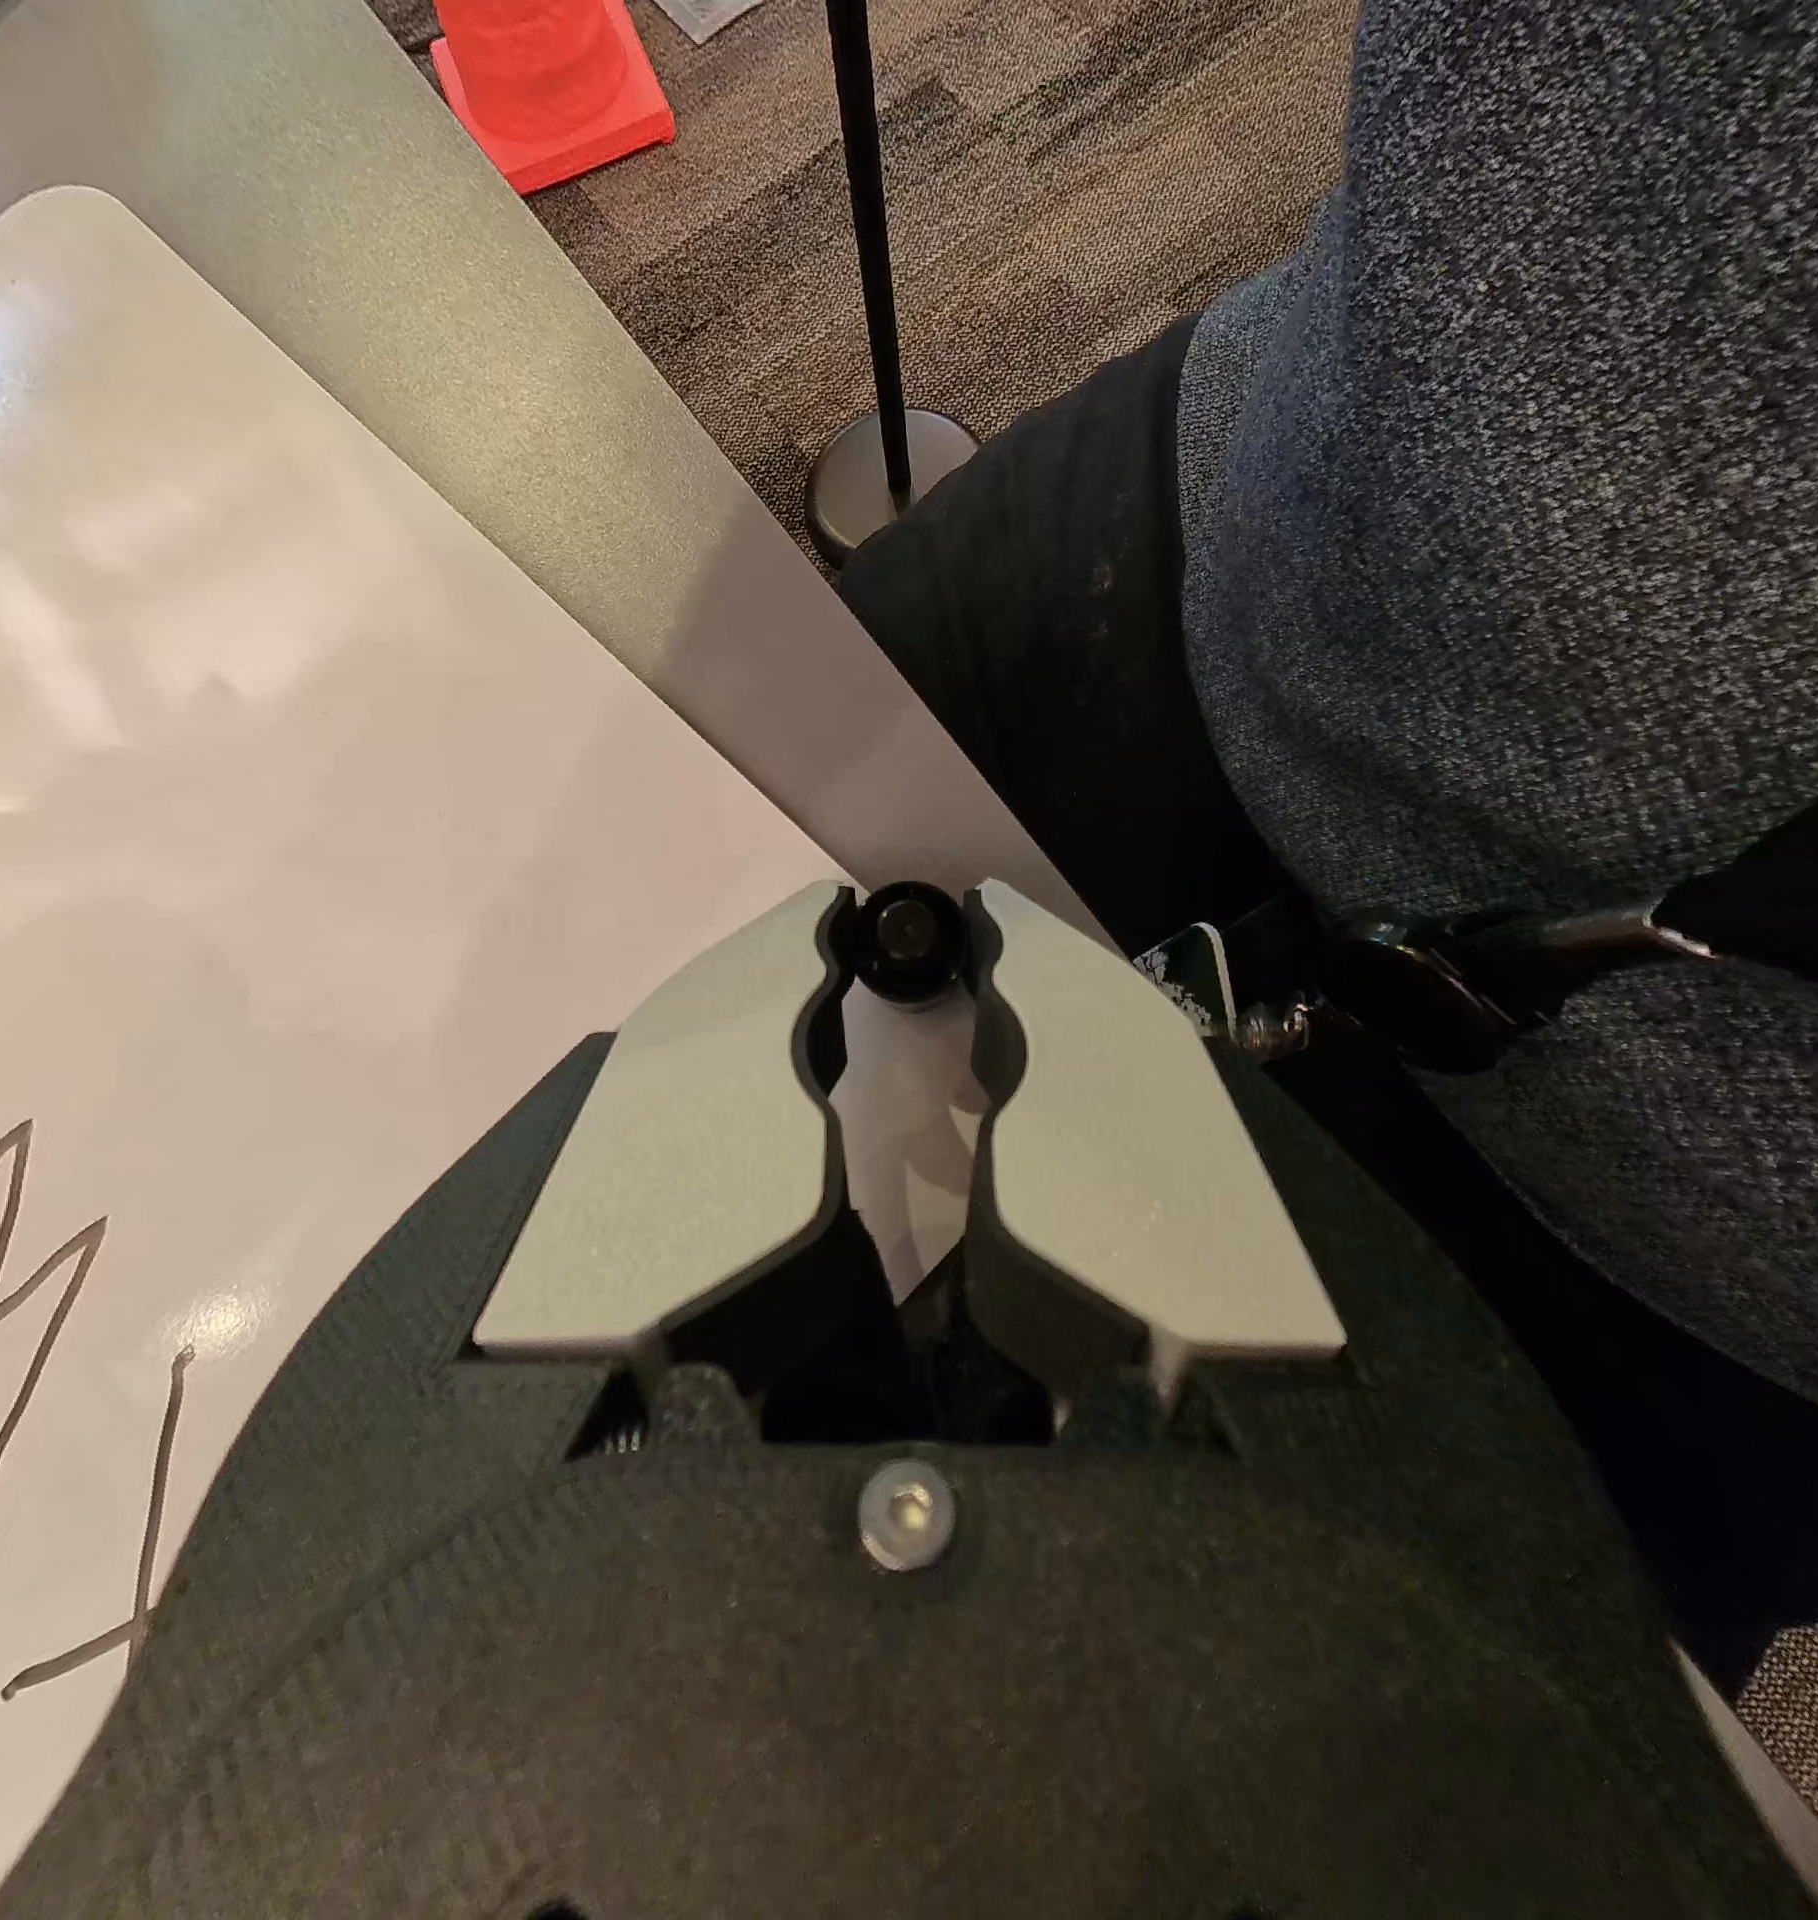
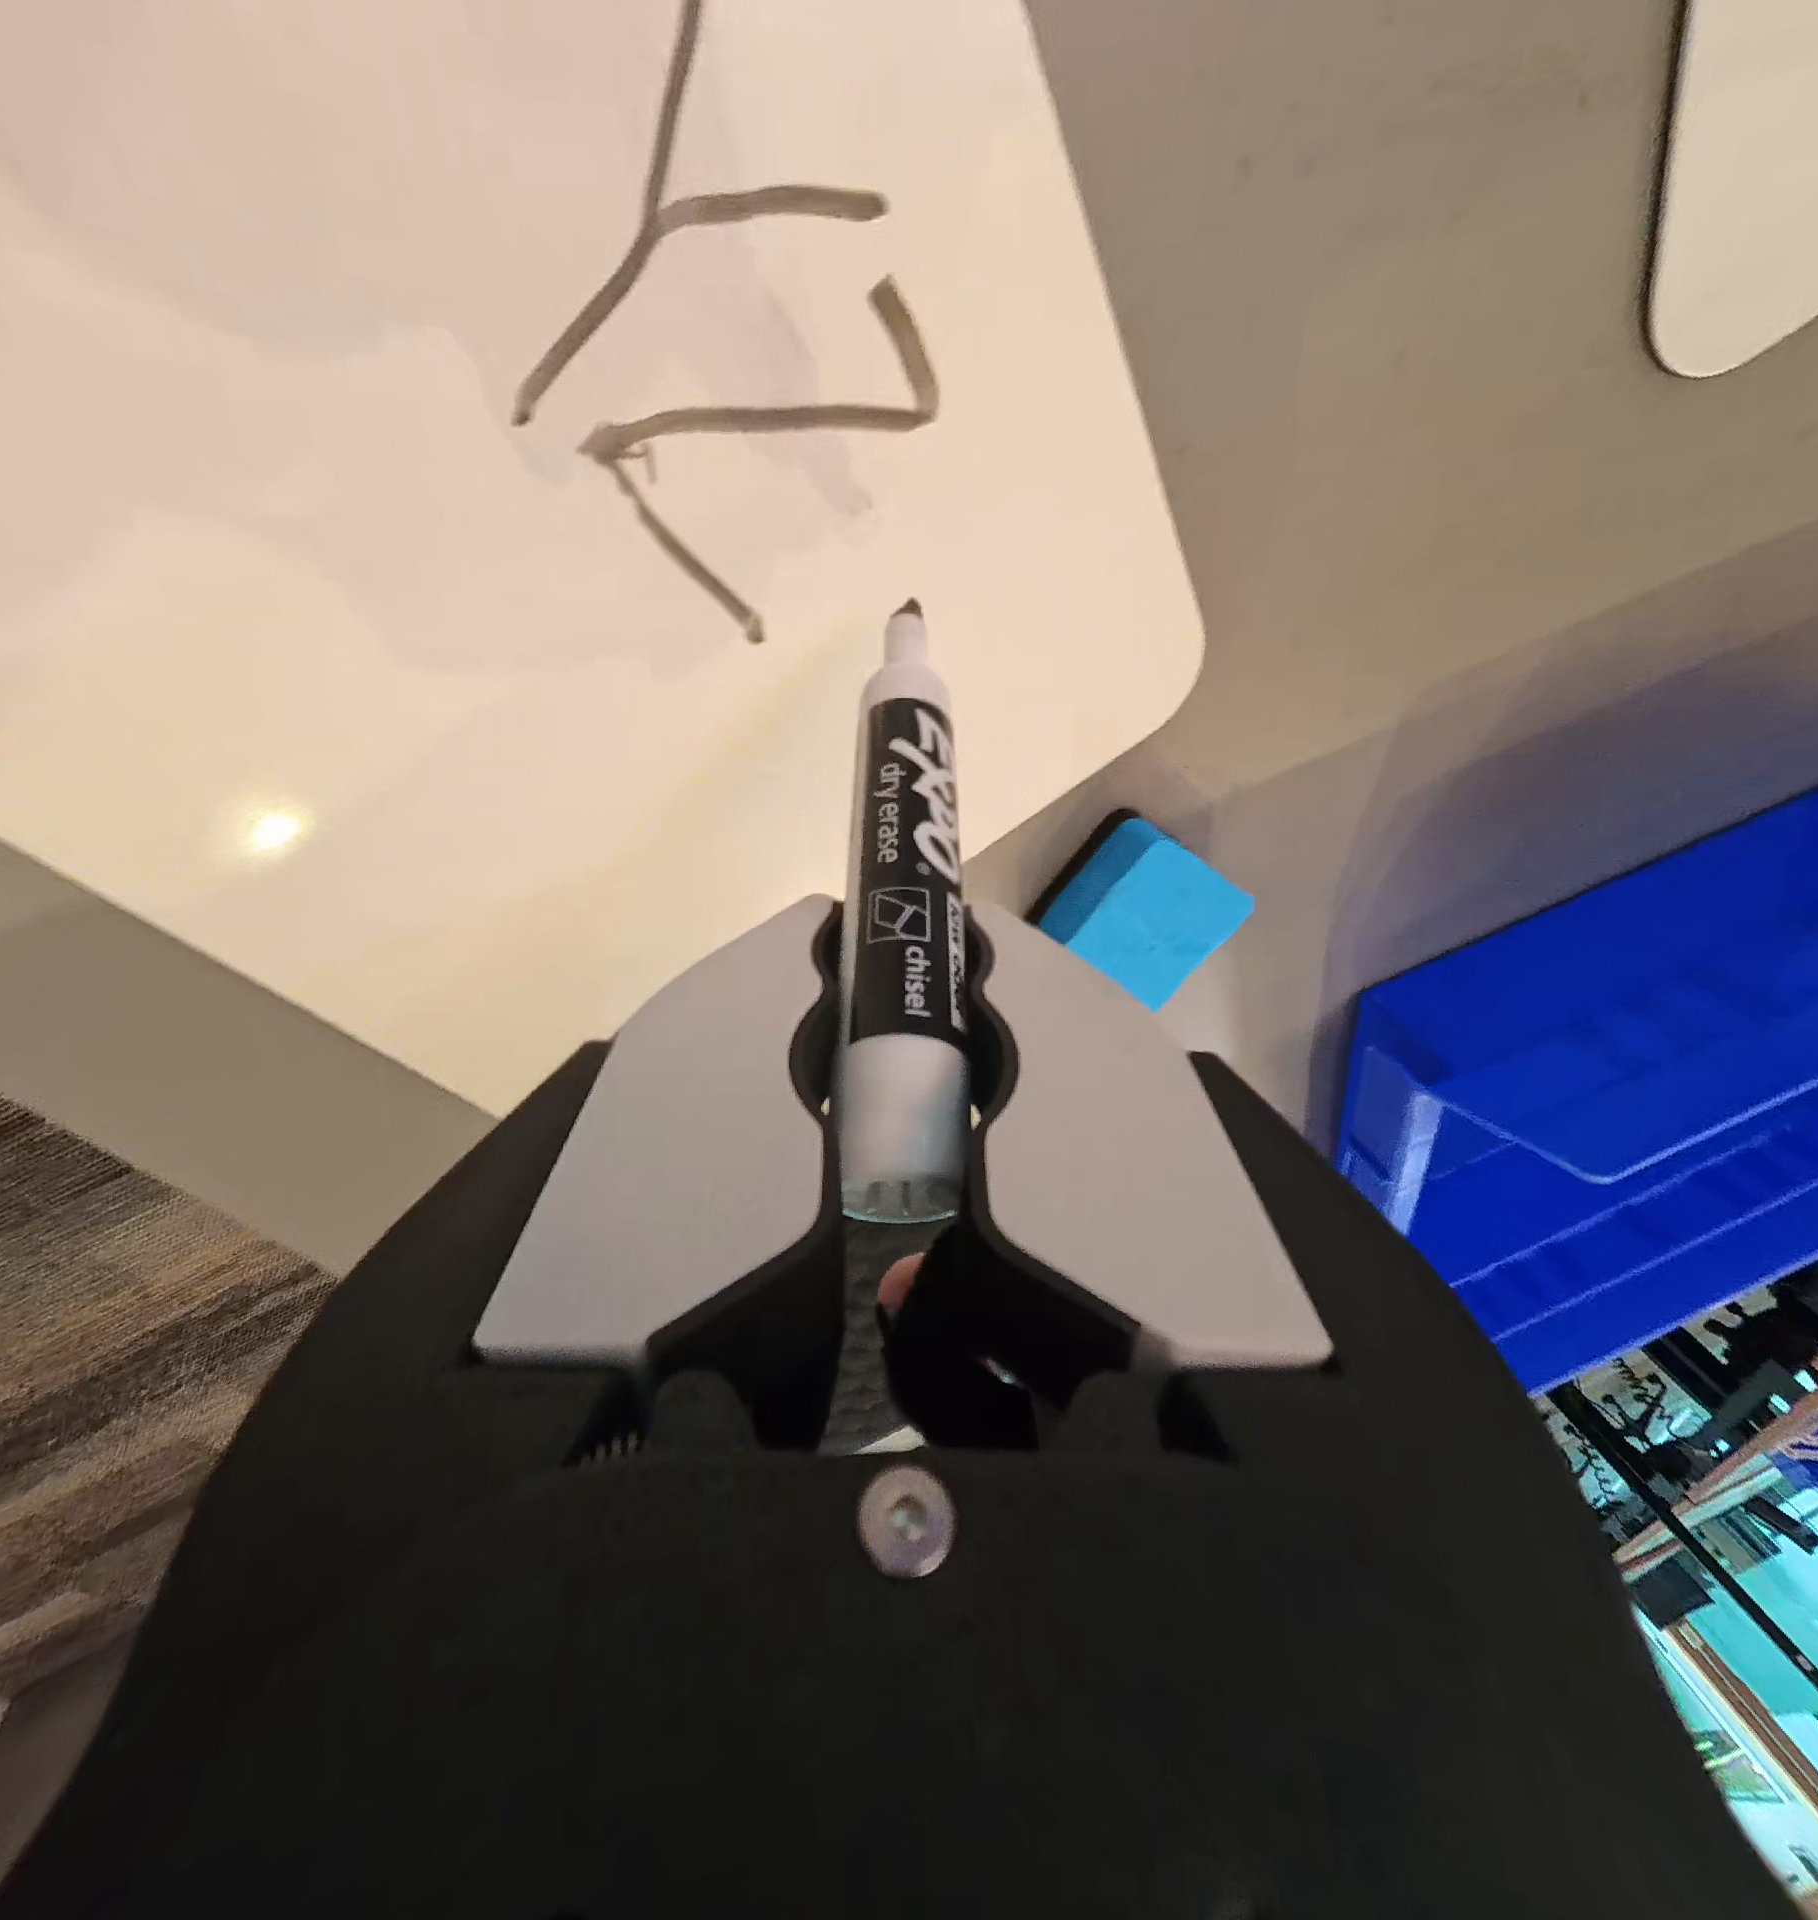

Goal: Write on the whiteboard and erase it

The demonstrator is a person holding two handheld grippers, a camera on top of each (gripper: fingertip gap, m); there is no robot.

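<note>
The right hand-held gripper [image 2: 903, 997] clamps a marker [image 2: 905, 883] over the whiteboard [image 2: 261, 623]; a blue eraser [image 2: 1144, 914] and blue bin [image 2: 1611, 1091] lie beside it. The left hand-held gripper [image 1: 910, 940] pinches a black cap [image 1: 907, 940] at the table [image 1: 448, 343] edge, near a person's sleeve [image 1: 1507, 520].

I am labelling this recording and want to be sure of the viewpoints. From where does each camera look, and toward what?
Left wrist view: sits on the left tongs, which grip a black marker cap; looks across the whiteboard corner and table edge toward the person's grey sleeve.
Right wrist view: sits on the right tongs, which grip the uncapped marker; looks onto the board, blue eraser and blue bin.
Shared: the whiteboard with dark strokes.
</note>
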